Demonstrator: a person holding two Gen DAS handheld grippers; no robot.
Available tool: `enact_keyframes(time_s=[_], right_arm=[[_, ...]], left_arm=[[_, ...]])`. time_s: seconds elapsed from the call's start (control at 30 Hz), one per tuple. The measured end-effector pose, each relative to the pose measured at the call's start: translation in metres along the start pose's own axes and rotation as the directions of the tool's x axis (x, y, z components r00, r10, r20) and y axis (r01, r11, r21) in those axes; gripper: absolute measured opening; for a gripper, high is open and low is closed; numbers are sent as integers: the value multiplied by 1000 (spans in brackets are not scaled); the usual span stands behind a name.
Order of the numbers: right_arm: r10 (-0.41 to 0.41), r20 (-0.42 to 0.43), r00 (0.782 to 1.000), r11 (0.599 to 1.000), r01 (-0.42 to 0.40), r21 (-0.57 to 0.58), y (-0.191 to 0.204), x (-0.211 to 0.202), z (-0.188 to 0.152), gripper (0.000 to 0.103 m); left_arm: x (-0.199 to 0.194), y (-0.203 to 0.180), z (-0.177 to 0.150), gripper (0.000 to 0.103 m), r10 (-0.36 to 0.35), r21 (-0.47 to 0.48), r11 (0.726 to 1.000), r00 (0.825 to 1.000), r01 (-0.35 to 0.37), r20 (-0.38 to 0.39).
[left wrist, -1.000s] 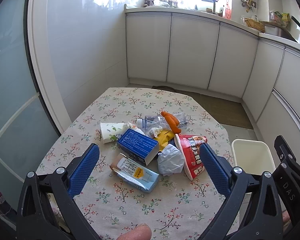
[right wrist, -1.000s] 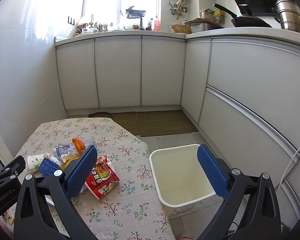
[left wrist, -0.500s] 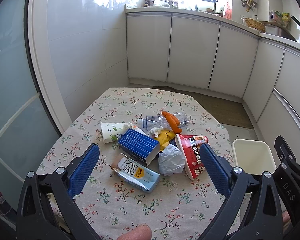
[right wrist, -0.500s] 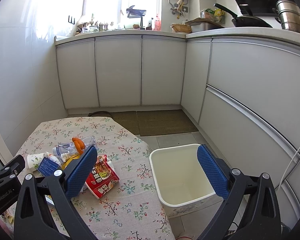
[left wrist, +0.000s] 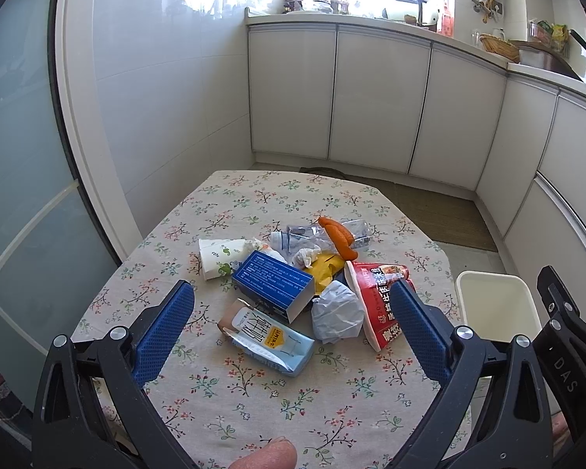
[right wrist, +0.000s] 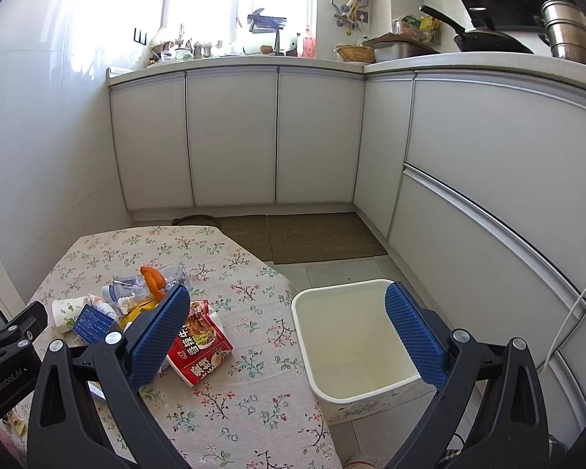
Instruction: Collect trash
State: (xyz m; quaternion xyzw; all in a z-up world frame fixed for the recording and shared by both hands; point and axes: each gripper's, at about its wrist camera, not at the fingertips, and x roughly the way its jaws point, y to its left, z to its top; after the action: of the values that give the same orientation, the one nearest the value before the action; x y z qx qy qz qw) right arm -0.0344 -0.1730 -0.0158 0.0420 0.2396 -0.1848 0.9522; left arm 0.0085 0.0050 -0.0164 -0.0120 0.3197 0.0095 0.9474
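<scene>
Both the left gripper (left wrist: 291, 324) and right gripper (right wrist: 287, 338) hang spread wide, gripping nothing. Trash pile (left wrist: 304, 273) – blue box, crumpled paper, red noodle bag (touching) – sits mid-table (left wrist: 254, 398); white bin (right wrist: 347, 344) stands just off its right edge.

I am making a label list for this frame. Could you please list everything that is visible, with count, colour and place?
table: 1, floral cloth, centre
bin: 1, cream, floor right of table, nothing in it
noodle cup: 1, red, pile's right
box: 1, blue, pile's middle
carton: 1, pale blue, nearest
paper cup: 1, white, left
wad: 1, white, beside box
bottle: 1, clear, far side
orange piece: 1, on bottle
cabinets: white, behind
left gripper: open
right gripper: open
</scene>
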Motion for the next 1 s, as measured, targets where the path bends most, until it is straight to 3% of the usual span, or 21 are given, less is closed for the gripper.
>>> enact_keyframes(time_s=[0.7, 0.87, 1.0], right_arm=[[6, -75, 997, 1000, -7, -17, 5, 14, 2, 97], [35, -156, 987, 999, -38, -12, 10, 27, 7, 97], [79, -213, 974, 996, -85, -16, 19, 39, 17, 97]], left_arm=[[18, 3, -3, 96, 19, -4, 1000, 999, -19, -36], [32, 22, 9, 96, 40, -54, 998, 998, -43, -55], [49, 53, 32, 96, 30, -154, 987, 996, -43, -85]])
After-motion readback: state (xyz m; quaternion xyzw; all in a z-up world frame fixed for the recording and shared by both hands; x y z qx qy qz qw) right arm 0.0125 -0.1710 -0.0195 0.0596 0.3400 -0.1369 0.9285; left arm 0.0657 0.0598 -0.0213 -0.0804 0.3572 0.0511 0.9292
